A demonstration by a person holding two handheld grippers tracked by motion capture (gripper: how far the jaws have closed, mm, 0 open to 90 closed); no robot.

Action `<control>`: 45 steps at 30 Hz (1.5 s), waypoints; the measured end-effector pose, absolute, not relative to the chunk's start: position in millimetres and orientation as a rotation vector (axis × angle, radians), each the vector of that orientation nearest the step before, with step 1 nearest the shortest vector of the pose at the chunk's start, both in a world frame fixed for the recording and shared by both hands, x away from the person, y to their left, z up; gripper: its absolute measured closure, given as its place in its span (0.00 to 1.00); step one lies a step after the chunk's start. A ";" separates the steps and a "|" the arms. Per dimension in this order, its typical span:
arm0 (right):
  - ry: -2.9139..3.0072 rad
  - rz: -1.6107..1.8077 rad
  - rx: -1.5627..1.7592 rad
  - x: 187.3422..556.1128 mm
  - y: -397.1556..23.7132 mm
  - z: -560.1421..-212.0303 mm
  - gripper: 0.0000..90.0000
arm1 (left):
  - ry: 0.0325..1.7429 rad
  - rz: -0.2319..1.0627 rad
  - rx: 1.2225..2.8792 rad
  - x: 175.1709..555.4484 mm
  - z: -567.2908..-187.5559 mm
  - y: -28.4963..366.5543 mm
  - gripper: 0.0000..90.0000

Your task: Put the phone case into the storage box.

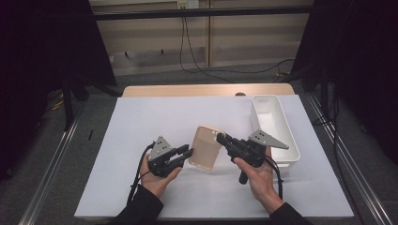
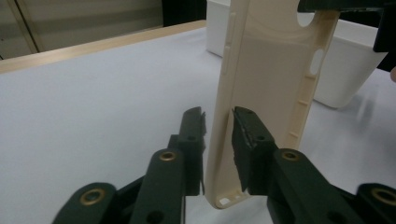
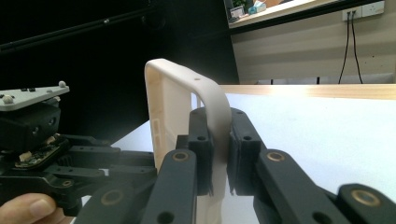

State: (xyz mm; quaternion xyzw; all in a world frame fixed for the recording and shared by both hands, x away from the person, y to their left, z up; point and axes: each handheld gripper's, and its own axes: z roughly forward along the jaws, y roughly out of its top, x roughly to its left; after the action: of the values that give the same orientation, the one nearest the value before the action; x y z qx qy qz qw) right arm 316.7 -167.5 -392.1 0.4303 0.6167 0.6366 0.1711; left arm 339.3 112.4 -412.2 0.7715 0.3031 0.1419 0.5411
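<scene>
Fingers of the right gripper are clamped on one end of a beige phone case, one pad on each face of its rim, as the right gripper view shows. Fingers of the left gripper stand apart on either side of the case's opposite edge; in the left gripper view a narrow gap separates each pad from the wall, so the pads bracket the case without pressing on it. The case is held on edge, tilted, between the two grippers, near the middle of the white sheet that covers the worktop. Just beside the right hand, at the sheet's right side, stands a white rectangular bin, well clear of the case. Beyond the worktop, dark cables hang down a pale wall panel and trail across the floor. Black frame bars flank the worktop on both sides.
</scene>
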 end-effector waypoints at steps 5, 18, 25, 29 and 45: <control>1.747 1.813 1.212 317.0 -168.5 -391.6 0.91 | 0.731 0.334 1.817 340.1 -411.6 115.2 0.66; 1.733 1.808 1.177 317.6 -176.9 -386.9 0.91 | 0.852 0.366 1.750 345.9 -409.8 126.0 0.19; 1.747 1.798 1.157 318.2 -179.8 -385.4 0.90 | 0.824 0.414 1.714 346.9 -406.6 131.0 0.09; 1.744 1.790 1.146 319.8 -186.3 -383.2 0.90 | 0.809 0.388 1.688 345.7 -404.1 135.4 0.05; 1.706 1.774 1.150 322.5 -207.1 -375.1 0.90 | 0.819 0.474 1.700 337.7 -409.2 158.1 0.05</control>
State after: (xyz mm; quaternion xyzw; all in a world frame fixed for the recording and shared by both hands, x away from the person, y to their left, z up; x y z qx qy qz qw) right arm 322.5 -207.1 -375.1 0.4137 0.6139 0.6384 0.2108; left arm 337.7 158.1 -409.2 0.7221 0.3478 0.2014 0.5631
